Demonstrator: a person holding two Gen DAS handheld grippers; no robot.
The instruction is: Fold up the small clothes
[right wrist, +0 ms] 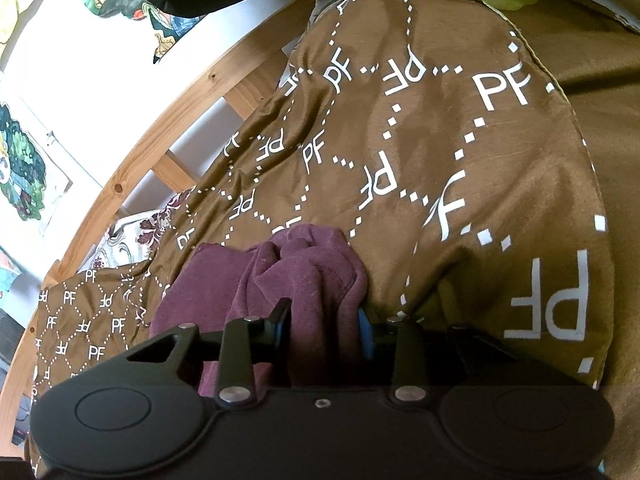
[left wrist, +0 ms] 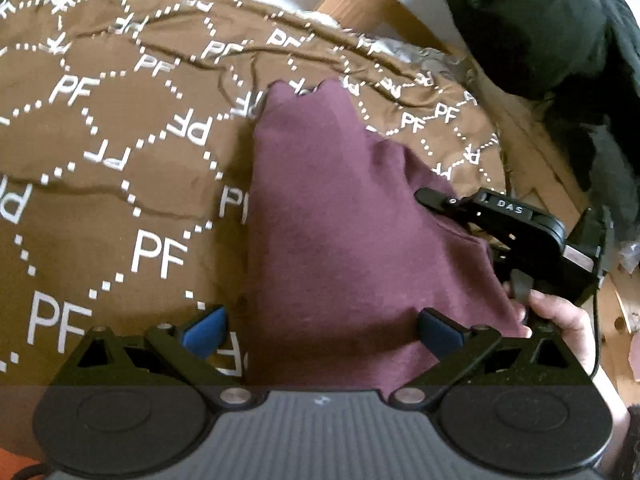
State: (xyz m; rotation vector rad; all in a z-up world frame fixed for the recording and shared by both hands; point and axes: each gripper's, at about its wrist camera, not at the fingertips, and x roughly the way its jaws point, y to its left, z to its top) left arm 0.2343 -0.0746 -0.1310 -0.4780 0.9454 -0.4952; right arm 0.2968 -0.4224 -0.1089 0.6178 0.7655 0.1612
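Maroon garment (left wrist: 340, 240) lies on the bedspread (left wrist: 120, 200); my right gripper (right wrist: 324, 324) clenches a bunched edge, left gripper (left wrist: 320, 330) spread above it. I fear bunching ruins the fold.

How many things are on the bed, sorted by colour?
Maroon: 1, the garment
Brown: 1, the PF bedspread
Black: 3, the dark clothing pile, left gripper and right gripper
Total: 5
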